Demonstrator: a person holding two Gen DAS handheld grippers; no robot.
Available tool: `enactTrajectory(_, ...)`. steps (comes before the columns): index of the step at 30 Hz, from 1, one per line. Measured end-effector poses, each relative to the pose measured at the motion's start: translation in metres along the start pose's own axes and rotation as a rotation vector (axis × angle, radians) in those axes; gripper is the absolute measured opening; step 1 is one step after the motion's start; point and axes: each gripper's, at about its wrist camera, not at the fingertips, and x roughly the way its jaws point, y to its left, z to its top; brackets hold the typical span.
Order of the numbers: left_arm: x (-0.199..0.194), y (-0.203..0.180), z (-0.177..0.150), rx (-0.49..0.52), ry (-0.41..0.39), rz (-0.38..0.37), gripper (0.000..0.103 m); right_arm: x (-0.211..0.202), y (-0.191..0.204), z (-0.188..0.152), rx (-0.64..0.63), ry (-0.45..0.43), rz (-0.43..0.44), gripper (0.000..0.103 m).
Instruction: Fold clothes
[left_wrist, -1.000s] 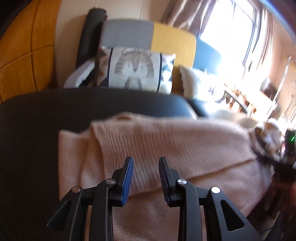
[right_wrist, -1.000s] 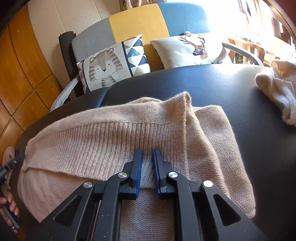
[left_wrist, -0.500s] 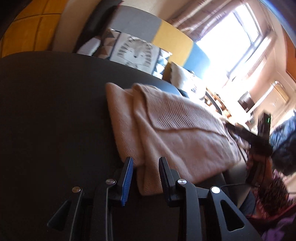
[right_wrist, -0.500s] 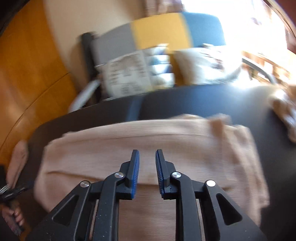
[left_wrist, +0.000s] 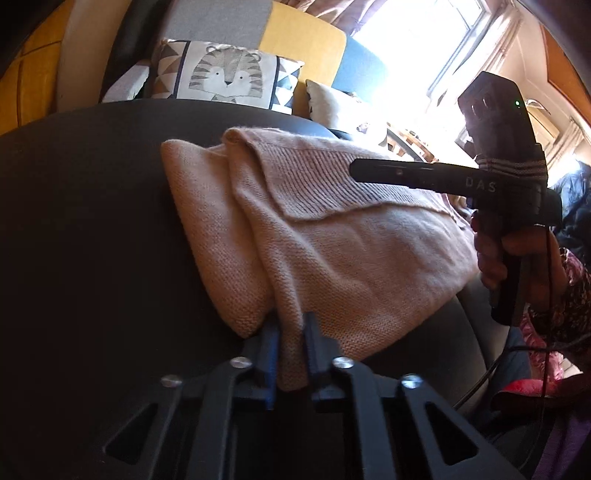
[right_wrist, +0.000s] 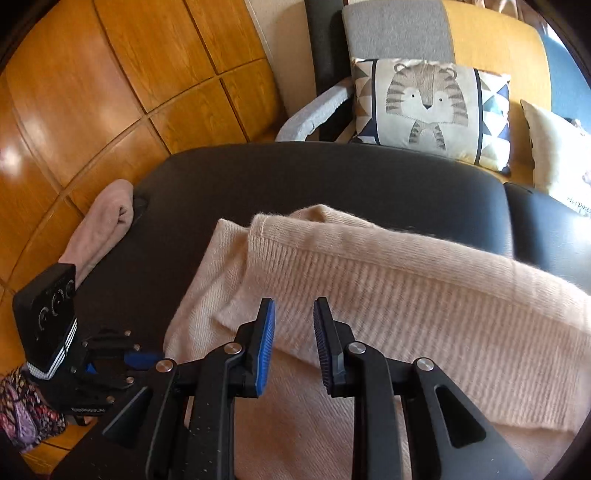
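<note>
Left wrist view
Sweater: a pale pink knit sweater (left_wrist: 325, 236), folded in layers, lies on a black padded bench (left_wrist: 85, 229).
Left gripper: the left gripper (left_wrist: 290, 332) has just closed, and its pads pinch the near corner of the sweater.
Right gripper: the right gripper (left_wrist: 356, 170) reaches in from the right above the sweater, seen side-on, so its opening cannot be judged here; a hand (left_wrist: 517, 258) holds its handle.
Background: a tiger cushion (left_wrist: 225, 75) sits on a sofa under a bright window.

Right wrist view
Right gripper: the right gripper (right_wrist: 294, 321) has just been opening; its blue pads stand apart above the ribbed fold, nothing between them.
Left gripper: at lower left, at the sweater's edge (right_wrist: 142, 357).
Other cloth: a rolled pink garment (right_wrist: 107, 218) lies at the bench's left edge.
</note>
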Motion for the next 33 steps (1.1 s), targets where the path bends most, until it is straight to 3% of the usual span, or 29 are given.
enactTrajectory(8,-0.029,-0.003,-0.017,0.07,0.001,-0.102,0.003,0.02,0.021,0.008,-0.058,0.03,0.006,0.024)
enactTrajectory(11,-0.023,0.0,-0.026,0.057,0.031,-0.081,0.003,0.034,0.028,0.009,-0.076,0.054,0.03,0.024)
enactTrajectory(14,-0.022,0.008,-0.028,-0.006,0.016,-0.113,0.003,0.052,0.032,0.008,-0.089,0.117,0.016,0.024)
enactTrajectory(23,-0.033,0.018,-0.032,-0.06,0.032,-0.151,0.004,0.061,0.037,0.001,-0.122,0.1,-0.014,0.024)
enactTrajectory(24,-0.036,0.019,-0.031,-0.063,0.036,-0.151,0.004,0.056,0.038,0.0,-0.124,0.098,-0.005,0.028)
enactTrajectory(25,-0.042,0.02,-0.03,-0.057,0.032,-0.139,0.004,0.043,0.039,-0.002,-0.123,0.066,0.012,0.036)
enactTrajectory(30,-0.087,0.023,-0.007,-0.067,-0.121,-0.022,0.005,-0.037,0.026,-0.021,-0.054,-0.15,0.059,0.048)
enactTrajectory(33,-0.087,0.001,0.024,-0.038,-0.232,0.043,0.013,-0.067,-0.007,-0.038,0.05,-0.204,-0.063,0.048)
